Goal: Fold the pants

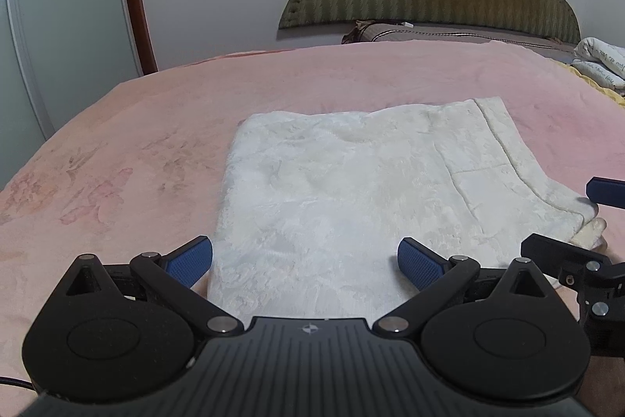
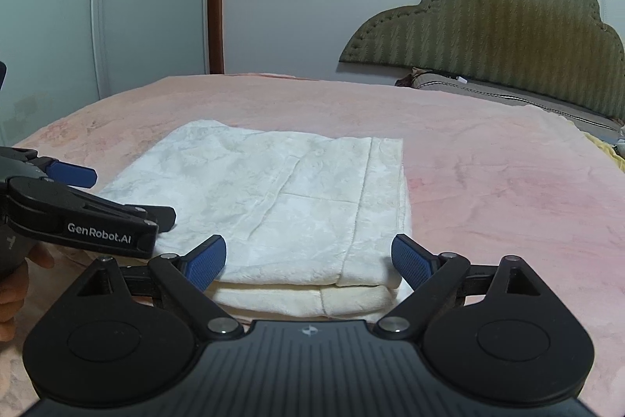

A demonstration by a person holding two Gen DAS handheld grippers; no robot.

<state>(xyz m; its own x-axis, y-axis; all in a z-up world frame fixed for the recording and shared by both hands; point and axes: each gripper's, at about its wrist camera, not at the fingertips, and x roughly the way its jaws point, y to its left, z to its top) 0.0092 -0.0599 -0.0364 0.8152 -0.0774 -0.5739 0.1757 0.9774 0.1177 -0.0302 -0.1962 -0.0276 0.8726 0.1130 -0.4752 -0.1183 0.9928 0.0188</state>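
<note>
folded pants (image 2: pixel 281 206) before open right gripper (image 2: pixel 308 262)

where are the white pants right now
The folded white pants lie flat on the pink bedspread, mid-frame in both wrist views, just ahead of the open right tool, with the left tool at their left end.

White lettering "GenRobot.AI" on side of black left gripper (image 2: pixel 117 200), lower left of right wrist view. Small compass-like star emblem, no letters, on ribbed black housing of right gripper (image 2: pixel 308 258), bottom centre; same emblem on left gripper's housing in left wrist view. Grey script printed on folded white cloth (image 1: pixel 601 59) at right edge of left wrist view, too small to read.
</note>
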